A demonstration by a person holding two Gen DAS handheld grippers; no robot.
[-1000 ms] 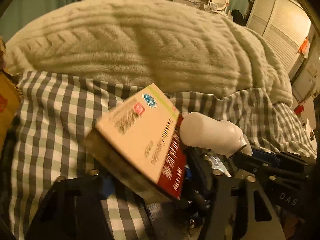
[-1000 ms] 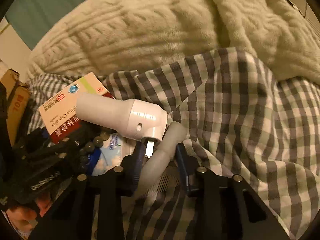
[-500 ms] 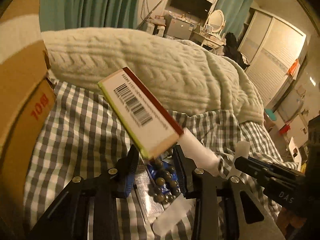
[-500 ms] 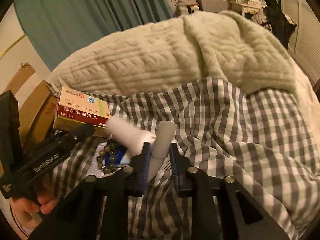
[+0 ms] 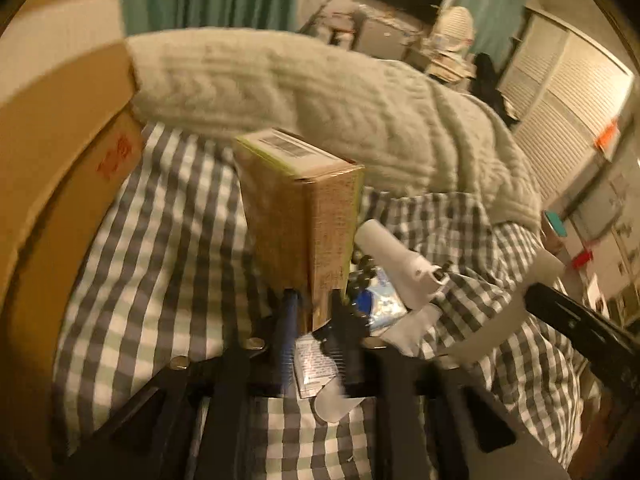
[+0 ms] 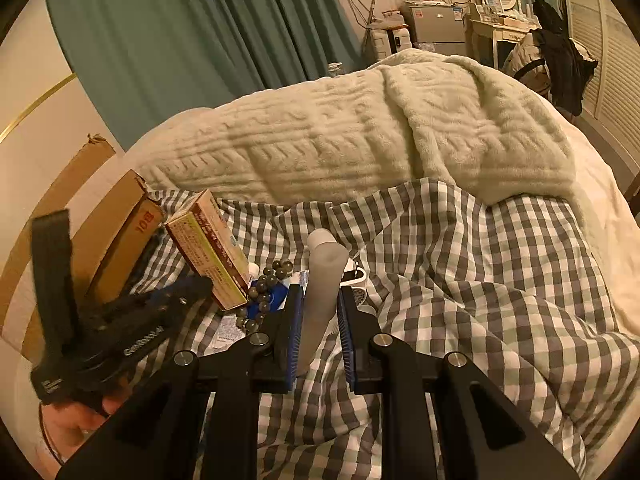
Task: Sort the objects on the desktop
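My left gripper is shut on a red-and-cream medicine box and holds it upright above the checked cloth; the box also shows in the right wrist view. My right gripper is shut on a pale plastic tube and holds it upright. Below lie a white handheld device, a string of dark beads and a blue-white packet.
A brown cardboard box stands at the left, seen also in the left wrist view. A cream knitted blanket is heaped behind the checked cloth. Furniture stands far back.
Both grippers have risen from the pile. The left one has lifted the medicine box and turned it upright. The right one has lifted the tube clear of the white device.
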